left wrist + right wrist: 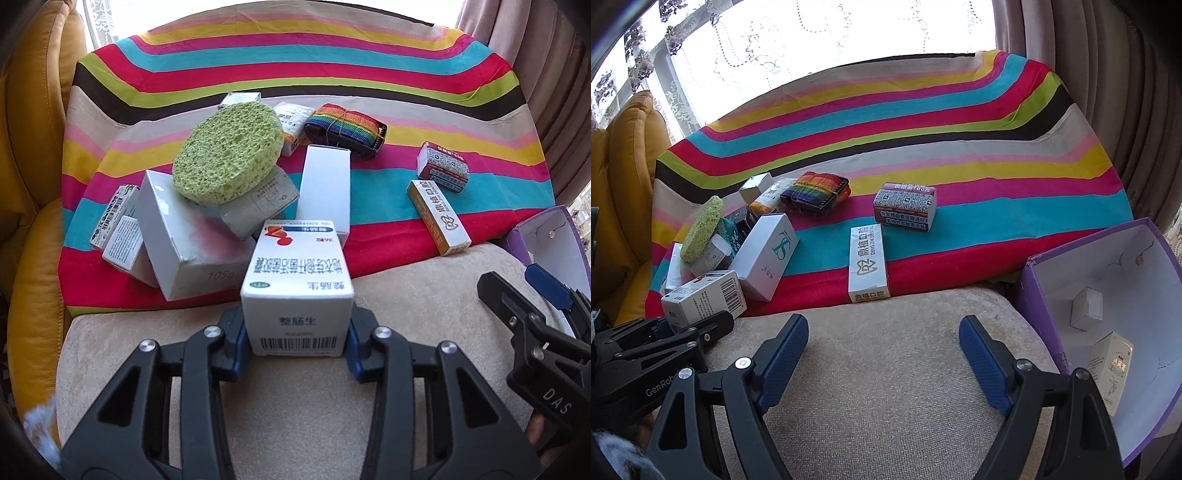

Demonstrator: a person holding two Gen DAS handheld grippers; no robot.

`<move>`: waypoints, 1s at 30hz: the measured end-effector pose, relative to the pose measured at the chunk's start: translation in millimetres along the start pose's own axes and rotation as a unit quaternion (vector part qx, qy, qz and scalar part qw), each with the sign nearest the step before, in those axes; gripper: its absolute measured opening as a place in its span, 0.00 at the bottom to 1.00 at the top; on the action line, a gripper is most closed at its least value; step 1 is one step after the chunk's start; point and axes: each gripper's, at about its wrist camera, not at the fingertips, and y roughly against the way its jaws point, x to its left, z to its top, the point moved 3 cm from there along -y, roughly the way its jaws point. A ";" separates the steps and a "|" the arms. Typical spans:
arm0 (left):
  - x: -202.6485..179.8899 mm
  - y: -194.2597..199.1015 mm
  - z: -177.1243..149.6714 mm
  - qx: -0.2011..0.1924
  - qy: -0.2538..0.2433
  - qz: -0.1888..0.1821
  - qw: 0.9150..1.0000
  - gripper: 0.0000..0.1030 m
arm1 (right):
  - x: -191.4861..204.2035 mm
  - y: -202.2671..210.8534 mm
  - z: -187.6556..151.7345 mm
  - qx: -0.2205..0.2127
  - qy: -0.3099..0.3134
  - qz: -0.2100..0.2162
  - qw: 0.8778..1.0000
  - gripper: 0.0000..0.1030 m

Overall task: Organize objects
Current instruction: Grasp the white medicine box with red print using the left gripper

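My left gripper (295,343) is shut on a white medicine box (295,291) with a barcode and a red logo, held at the front edge of the striped cloth; the box also shows in the right wrist view (701,297). Behind it lies a pile: a green sponge (227,153) on white boxes, and a rainbow strap roll (345,127). My right gripper (882,354) is open and empty over the beige cushion. A purple box (1108,254) with a white inside stands at the right and holds two small boxes (1087,308).
A long dental box (868,264) and a patterned red box (905,205) lie on the striped cloth (997,206). A yellow leather cushion (29,147) borders the left. Curtains (1089,55) hang at the back right.
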 end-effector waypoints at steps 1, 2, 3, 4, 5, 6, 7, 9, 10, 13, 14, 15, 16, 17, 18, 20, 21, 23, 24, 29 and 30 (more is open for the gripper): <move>0.6 0.8 0.0 -0.002 0.001 0.003 1.000 0.44 | 0.2 -0.3 -0.2 0.000 0.001 0.000 1.000 0.83; 1.4 2.0 -0.1 -0.003 0.001 0.006 1.000 0.43 | 0.6 -0.5 -0.5 0.001 0.001 -0.001 1.000 0.83; 2.5 3.6 -0.7 -0.005 0.002 0.010 1.000 0.43 | 0.9 -0.7 -0.7 0.001 0.002 -0.002 1.000 0.83; 3.7 5.7 -1.7 -0.009 0.002 0.016 1.000 0.43 | 1.3 -0.9 -0.9 0.000 0.003 -0.003 1.000 0.83; 4.6 8.0 -2.7 -0.011 0.002 0.023 1.000 0.44 | 1.5 -0.7 -1.0 0.000 0.004 -0.004 1.000 0.83; 6.1 9.5 -3.6 -0.012 0.003 0.027 1.000 0.43 | 1.7 -0.6 -1.3 0.000 0.004 -0.004 1.000 0.83; 7.8 10.6 -4.7 -0.012 0.005 0.030 0.999 0.43 | 1.8 -0.7 -1.4 0.000 0.004 -0.004 1.000 0.83; 10.8 11.9 -7.1 -0.012 0.007 0.036 0.999 0.43 | 2.3 -0.9 -1.5 -0.001 0.004 -0.004 1.000 0.83; 12.8 12.4 -8.3 -0.012 0.007 0.040 0.999 0.43 | 2.2 -0.5 -1.7 -0.002 0.004 -0.004 1.000 0.83; 14.9 16.1 -11.2 -0.015 0.007 0.063 0.998 0.43 | 2.2 -0.3 -1.9 -0.002 0.005 -0.005 1.000 0.83; 17.0 16.4 -12.5 -0.014 0.009 0.065 0.998 0.43 | 2.4 -0.3 -1.9 -0.002 0.005 -0.005 1.000 0.83; 19.2 17.1 -13.8 -0.013 0.011 0.067 0.998 0.43 | 2.8 -0.4 -1.9 -0.002 0.006 -0.006 1.000 0.83; 21.7 18.3 -15.4 -0.013 0.014 0.071 0.997 0.43 | 3.1 -1.0 -1.6 -0.002 0.007 -0.007 1.000 0.83; 23.6 19.7 -16.8 -0.014 0.016 0.075 0.997 0.43 | 3.2 -1.0 -1.6 -0.002 0.008 -0.007 1.000 0.83; 25.3 20.9 -18.2 -0.014 0.017 0.079 0.997 0.43 | 3.3 -0.7 -2.0 -0.003 0.008 -0.008 1.000 0.83; 27.0 22.7 -21.3 -0.014 0.018 0.086 0.996 0.44 | 3.0 -0.3 -2.1 -0.004 0.007 -0.008 1.000 0.83; 27.5 22.8 -22.0 -0.014 0.019 0.089 0.996 0.44 | 3.0 -0.3 -2.6 -0.004 0.008 -0.007 1.000 0.83; 28.4 23.6 -23.2 -0.015 0.019 0.096 0.995 0.44 | 2.9 0.3 -2.6 -0.005 0.007 -0.006 1.000 0.83; 28.4 24.1 -23.8 -0.015 0.019 0.098 0.995 0.44 | 2.5 1.0 -2.8 -0.006 0.007 -0.005 1.000 0.83; 28.7 25.1 -25.7 -0.015 0.016 0.111 0.994 0.44 | 1.6 2.1 -3.7 -0.008 0.006 -0.001 1.000 0.83; 28.2 25.1 -25.8 -0.015 0.015 0.113 0.993 0.44 | 1.6 2.5 -3.8 -0.008 0.006 0.000 1.000 0.83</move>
